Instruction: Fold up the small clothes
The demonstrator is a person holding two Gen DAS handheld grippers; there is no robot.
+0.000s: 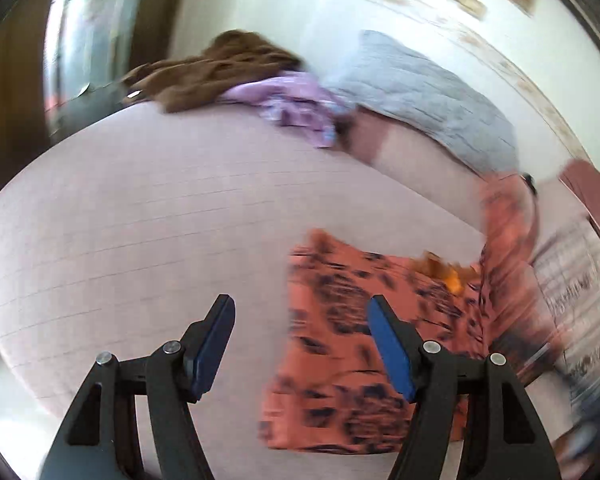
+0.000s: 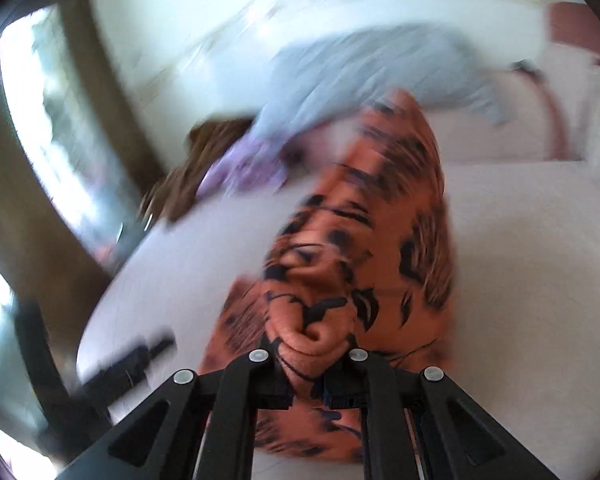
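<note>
An orange garment with dark leaf print [image 1: 364, 340] lies on the pale pink bed sheet [image 1: 140, 220], with its right part lifted. My left gripper [image 1: 302, 312] is open and empty above the sheet, just left of the garment's edge. My right gripper [image 2: 312, 364] is shut on a bunched fold of the orange garment [image 2: 364, 240] and holds it up, so the cloth hangs away from the jaws. Both views are blurred by motion.
A brown cloth [image 1: 216, 72], a purple garment [image 1: 296, 108] and a grey quilted blanket [image 1: 428, 92] lie along the bed's far side. A white printed cloth [image 1: 580, 280] is at the right. The other gripper's black frame [image 2: 128, 364] shows at the left.
</note>
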